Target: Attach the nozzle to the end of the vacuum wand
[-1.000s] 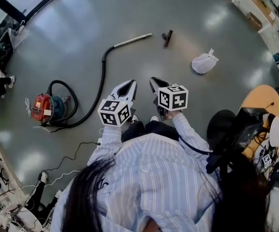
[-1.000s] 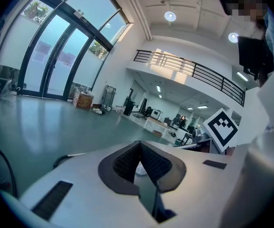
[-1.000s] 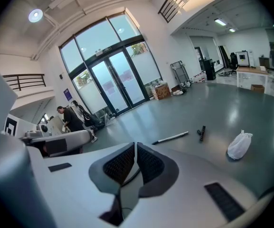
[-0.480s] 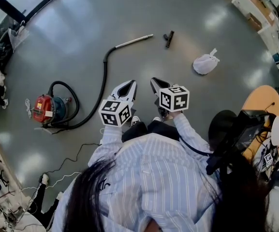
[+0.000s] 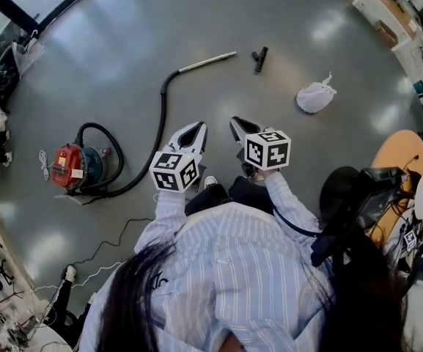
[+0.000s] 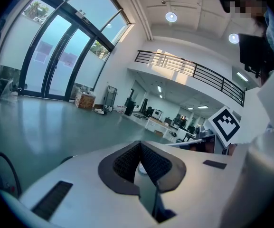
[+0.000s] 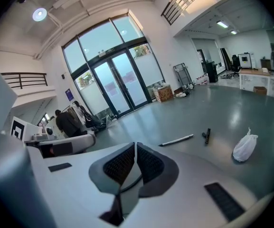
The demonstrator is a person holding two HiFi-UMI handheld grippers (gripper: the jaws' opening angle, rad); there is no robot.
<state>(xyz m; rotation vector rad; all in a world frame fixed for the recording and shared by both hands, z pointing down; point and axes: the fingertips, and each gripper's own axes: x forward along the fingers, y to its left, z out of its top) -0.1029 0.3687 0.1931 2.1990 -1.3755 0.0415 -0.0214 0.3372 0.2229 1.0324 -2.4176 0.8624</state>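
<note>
Glossy grey hall floor carries the task's things, well ahead of the person. The vacuum wand (image 5: 207,59), a slim metal tube on a black hose (image 5: 158,116), lies with the small black nozzle (image 5: 259,58) near its free end, apart from it. Both are judged light and rigid. The smooth tube may slip, so a hold near its end is advised. The left tongs (image 5: 199,127) and right tongs (image 5: 234,122) are closed and empty. No writing can be read. A label on the red canister vacuum (image 5: 70,165) is probably too small.

Pale blue striped shirt (image 5: 233,262), long dark hair (image 5: 134,299), white left tongs (image 5: 199,127), right tongs (image 5: 234,122), black-and-white marker cubes (image 5: 267,149)
</note>
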